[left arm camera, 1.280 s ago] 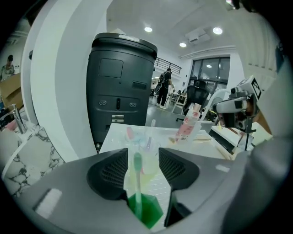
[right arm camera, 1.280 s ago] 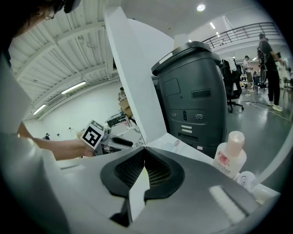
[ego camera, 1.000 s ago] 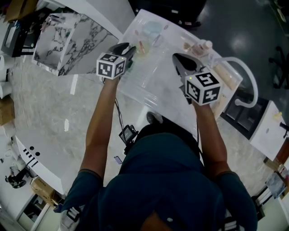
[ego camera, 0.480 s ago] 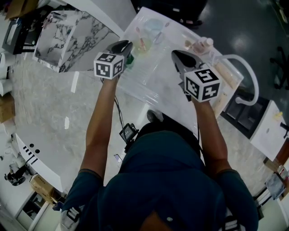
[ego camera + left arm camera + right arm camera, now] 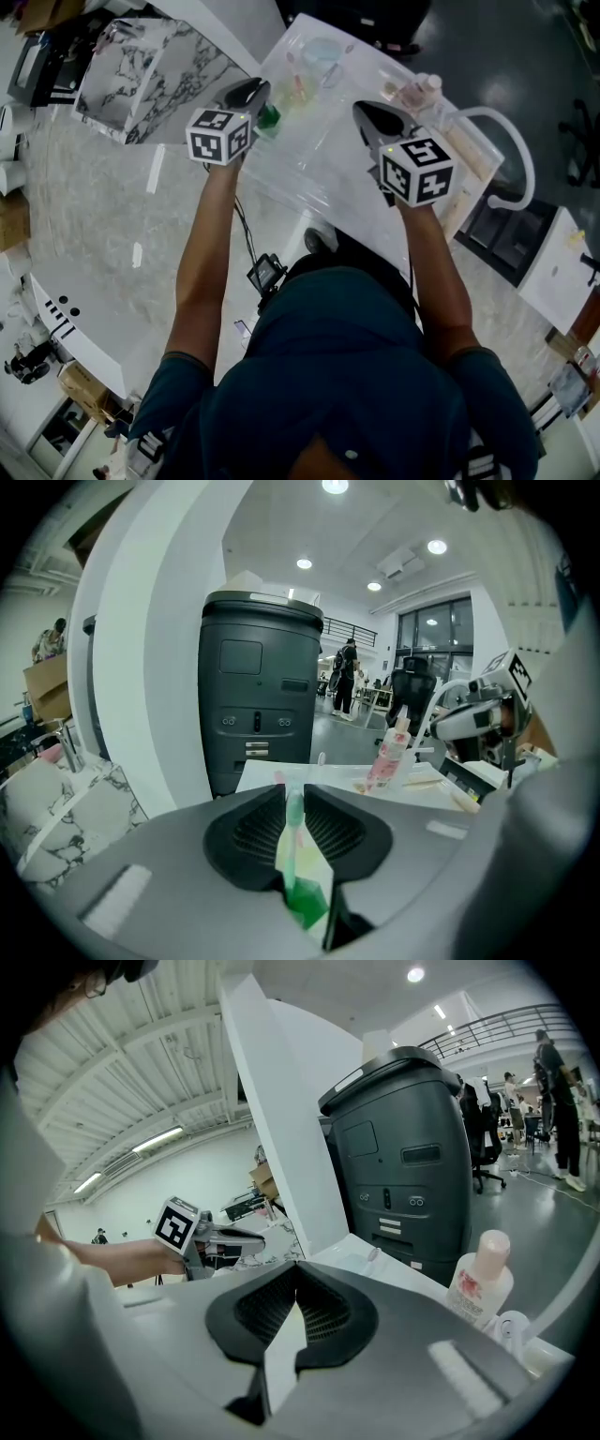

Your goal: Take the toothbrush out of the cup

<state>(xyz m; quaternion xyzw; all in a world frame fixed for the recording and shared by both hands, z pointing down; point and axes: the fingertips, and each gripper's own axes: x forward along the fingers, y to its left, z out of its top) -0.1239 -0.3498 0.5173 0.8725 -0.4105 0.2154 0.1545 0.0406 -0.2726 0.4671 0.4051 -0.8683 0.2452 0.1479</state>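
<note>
My left gripper [image 5: 256, 91] is shut on a green toothbrush [image 5: 270, 116] above the far left of the white table [image 5: 328, 164]. In the left gripper view the toothbrush [image 5: 294, 829] runs upright between the two black pads, and its green handle [image 5: 307, 899] hangs below them. A translucent cup [image 5: 298, 91] stands just right of that gripper's tip, with something pinkish in it. My right gripper [image 5: 362, 110] hovers over the middle of the table. Its jaws [image 5: 298, 1295] are shut with nothing between them.
A pink-labelled pump bottle [image 5: 424, 92] [image 5: 480, 1283] stands at the table's far right beside a white curved tube [image 5: 511, 159]. A pale bluish bowl [image 5: 320, 52] sits at the far edge. A dark grey machine [image 5: 258, 696] is beyond the table, a marble block [image 5: 150, 66] to the left.
The left gripper's jaws have shut on the green toothbrush, and it has drifted slightly left and away, so more of the green handle shows. The right gripper edged a little forward.
</note>
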